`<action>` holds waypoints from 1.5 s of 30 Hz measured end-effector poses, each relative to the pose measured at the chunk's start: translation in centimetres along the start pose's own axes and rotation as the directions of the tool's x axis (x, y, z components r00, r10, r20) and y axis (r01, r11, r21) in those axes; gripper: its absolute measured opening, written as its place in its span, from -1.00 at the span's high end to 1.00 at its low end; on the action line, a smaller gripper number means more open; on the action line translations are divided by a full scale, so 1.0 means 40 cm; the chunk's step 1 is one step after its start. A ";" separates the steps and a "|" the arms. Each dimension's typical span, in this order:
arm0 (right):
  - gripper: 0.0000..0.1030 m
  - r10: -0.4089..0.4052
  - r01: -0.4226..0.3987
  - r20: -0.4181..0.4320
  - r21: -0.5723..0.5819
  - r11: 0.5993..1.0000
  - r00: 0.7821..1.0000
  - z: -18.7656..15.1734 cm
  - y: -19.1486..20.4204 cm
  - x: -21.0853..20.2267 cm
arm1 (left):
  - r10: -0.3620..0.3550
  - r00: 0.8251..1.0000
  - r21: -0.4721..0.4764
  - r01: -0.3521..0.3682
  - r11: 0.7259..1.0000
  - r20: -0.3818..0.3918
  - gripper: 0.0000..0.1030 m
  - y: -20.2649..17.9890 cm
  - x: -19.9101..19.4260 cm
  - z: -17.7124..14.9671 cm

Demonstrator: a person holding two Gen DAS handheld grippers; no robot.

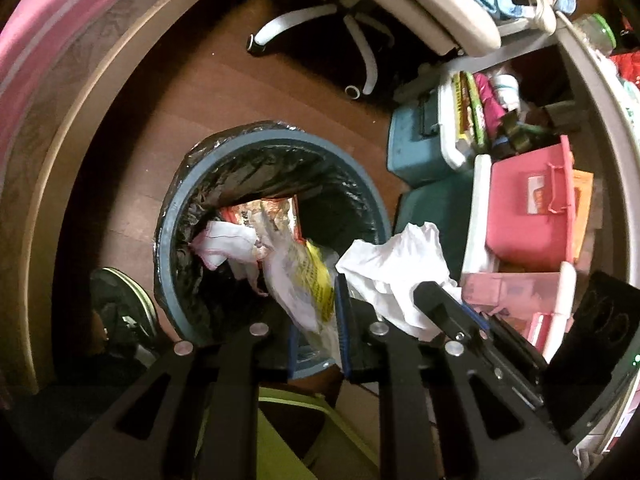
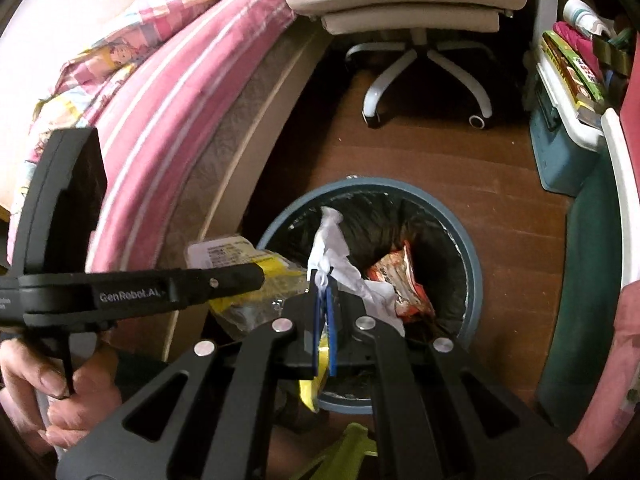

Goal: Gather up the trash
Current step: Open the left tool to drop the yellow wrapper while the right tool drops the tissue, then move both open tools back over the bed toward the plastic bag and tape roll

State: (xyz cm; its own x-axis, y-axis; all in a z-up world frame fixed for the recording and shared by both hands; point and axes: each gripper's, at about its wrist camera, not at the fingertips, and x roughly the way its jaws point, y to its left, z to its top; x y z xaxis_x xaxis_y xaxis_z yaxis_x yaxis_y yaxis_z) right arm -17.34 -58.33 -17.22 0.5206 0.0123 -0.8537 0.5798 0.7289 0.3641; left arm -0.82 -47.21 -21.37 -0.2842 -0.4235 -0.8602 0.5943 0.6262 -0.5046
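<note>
The trash bin, black-lined and blue-rimmed, stands on the floor directly below and just ahead of both grippers. The left gripper is clamped on a clear-and-yellow plastic bag that hangs over the bin's near rim. The right gripper pinches a white tissue above the bin's left half. I judge both loads need only release, the tissue sitting more squarely over the opening.

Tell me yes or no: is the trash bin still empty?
No: the trash bin, lined with a black bag, already holds a red snack wrapper and crumpled white paper.
</note>
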 end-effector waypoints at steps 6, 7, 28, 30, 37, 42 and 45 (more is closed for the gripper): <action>0.91 -0.026 0.027 -0.037 0.015 1.000 0.999 -0.013 -0.018 0.037 | 0.031 0.999 -0.021 -0.032 0.999 -0.034 0.69 0.022 0.035 0.009; 0.91 -0.025 0.026 -0.047 0.014 1.000 0.999 -0.015 -0.024 0.045 | 0.034 0.999 -0.024 -0.035 0.999 -0.037 0.69 0.024 0.037 0.010; -0.56 -0.183 0.179 -0.063 -0.068 0.982 0.981 -0.045 -0.003 0.096 | 0.008 1.000 -0.144 -0.010 0.989 -0.016 -0.36 0.076 0.010 0.019; -0.56 -0.186 0.182 -0.062 -0.069 0.981 0.981 -0.035 0.003 0.087 | 0.000 1.000 -0.158 0.001 0.987 0.001 -0.36 0.081 -0.005 0.018; -0.56 -0.292 0.324 0.193 -0.165 0.931 0.937 -0.020 0.109 -0.005 | -0.003 0.997 -0.182 0.018 0.983 0.079 -0.37 0.088 -0.075 0.011; -0.56 -0.303 0.380 0.331 -0.202 0.903 0.894 0.000 0.192 -0.078 | 0.027 0.984 -0.159 0.002 0.987 0.179 -0.37 0.068 -0.161 -0.005; -0.56 -0.215 0.298 0.326 -0.233 0.925 0.921 0.028 0.243 -0.125 | 0.056 0.962 -0.142 -0.018 0.990 0.268 -0.37 0.052 -0.231 -0.022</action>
State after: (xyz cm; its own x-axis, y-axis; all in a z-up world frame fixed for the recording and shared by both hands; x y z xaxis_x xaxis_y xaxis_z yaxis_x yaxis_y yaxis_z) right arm -13.61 -52.09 -9.00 0.5595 -0.3685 -0.7424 0.5457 0.8380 -0.0047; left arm 2.39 -41.43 -14.51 -0.0389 -0.5479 -0.8357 0.4865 0.7201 -0.4947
